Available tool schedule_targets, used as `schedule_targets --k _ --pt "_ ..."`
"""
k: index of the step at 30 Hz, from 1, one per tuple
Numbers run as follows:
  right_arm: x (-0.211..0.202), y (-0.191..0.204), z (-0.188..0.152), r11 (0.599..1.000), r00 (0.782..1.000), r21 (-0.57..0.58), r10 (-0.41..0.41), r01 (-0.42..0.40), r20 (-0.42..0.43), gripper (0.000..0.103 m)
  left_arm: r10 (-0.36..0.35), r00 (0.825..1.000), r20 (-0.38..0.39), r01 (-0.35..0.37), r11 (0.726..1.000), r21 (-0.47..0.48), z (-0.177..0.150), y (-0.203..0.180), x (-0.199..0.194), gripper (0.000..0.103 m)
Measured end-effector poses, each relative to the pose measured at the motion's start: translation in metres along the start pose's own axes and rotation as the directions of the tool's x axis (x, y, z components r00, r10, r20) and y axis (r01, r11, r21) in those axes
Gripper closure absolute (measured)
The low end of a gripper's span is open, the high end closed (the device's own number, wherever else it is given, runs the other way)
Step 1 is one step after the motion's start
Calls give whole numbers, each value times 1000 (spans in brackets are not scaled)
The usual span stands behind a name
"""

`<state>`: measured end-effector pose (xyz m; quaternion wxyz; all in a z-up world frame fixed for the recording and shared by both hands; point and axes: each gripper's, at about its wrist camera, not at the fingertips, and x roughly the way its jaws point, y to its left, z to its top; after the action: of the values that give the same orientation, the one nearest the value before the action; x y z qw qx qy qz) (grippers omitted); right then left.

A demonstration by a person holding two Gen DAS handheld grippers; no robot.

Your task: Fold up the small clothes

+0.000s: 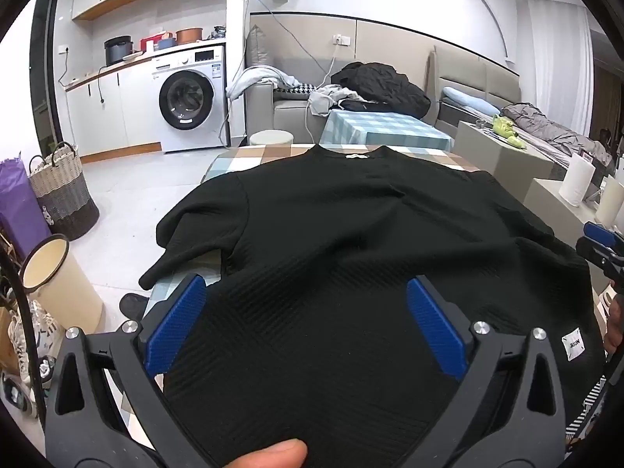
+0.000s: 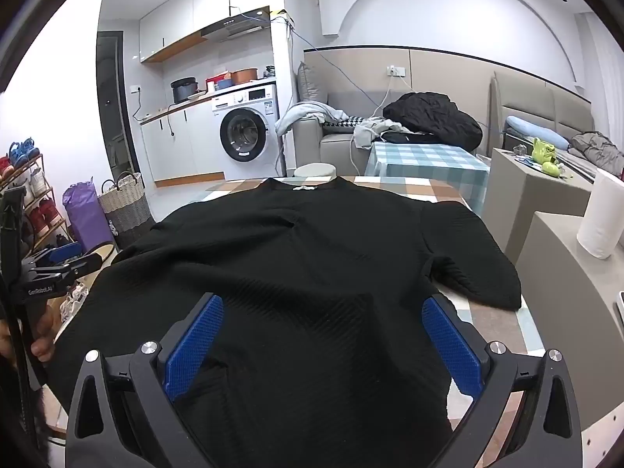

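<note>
Shirt (image 1: 351,241) lies flat on the checked table (image 1: 249,156), stretching straight away from both tools, with its neck (image 1: 353,152) at the far end and its bottom edge nearest. The left gripper (image 1: 306,319) and right gripper (image 2: 321,335) hang over that near edge, 1 on each side. Both are wide open and hold nothing. The shirt is black and ribbed, a bit wrinkled, with 2 short sleeves spread out sideways.

Each gripper (image 1: 306,323) had a black angular frame with silver screws. Its fingers (image 2: 194,345) wore blue textured pads.
</note>
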<state>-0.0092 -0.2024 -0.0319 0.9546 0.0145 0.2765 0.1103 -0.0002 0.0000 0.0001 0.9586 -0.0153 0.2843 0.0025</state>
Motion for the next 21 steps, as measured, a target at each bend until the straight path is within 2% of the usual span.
schedule_targets --k 11,21 --pt "-5 3 -2 1000 1000 4 -6 6 11 0 -13 1000 -24 13 1000 -19 -9 9 5 1" --pt "-4 0 0 1000 1000 13 -9 9 10 0 -9 999 -31 9 1000 -24 2 4 5 1"
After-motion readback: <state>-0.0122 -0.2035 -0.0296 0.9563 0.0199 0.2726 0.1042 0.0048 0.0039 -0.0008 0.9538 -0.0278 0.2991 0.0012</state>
